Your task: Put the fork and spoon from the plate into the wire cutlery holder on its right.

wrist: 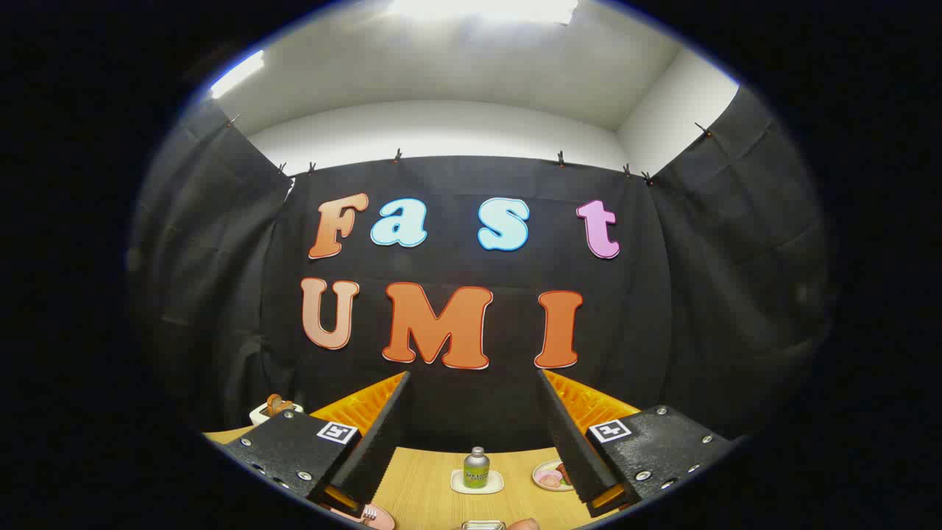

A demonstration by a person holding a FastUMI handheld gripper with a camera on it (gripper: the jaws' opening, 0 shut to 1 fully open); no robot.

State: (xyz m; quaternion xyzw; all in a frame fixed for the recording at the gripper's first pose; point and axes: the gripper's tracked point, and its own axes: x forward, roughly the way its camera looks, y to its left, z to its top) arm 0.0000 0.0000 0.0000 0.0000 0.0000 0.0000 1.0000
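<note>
— Pink plate (379, 517) with the fork (370, 513) sits lower left, just under your gripper's (475, 442) left finger. 
— And the gripper? 
— Spread wide, holding nothing. Tip it down and left; the fork's long axis you cannot tell yet.

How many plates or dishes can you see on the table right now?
3, perhaps more hidden: a small white dish under the green bottle between the open gripper fingers, a food plate by one finger, a pink plate by the other.
</note>
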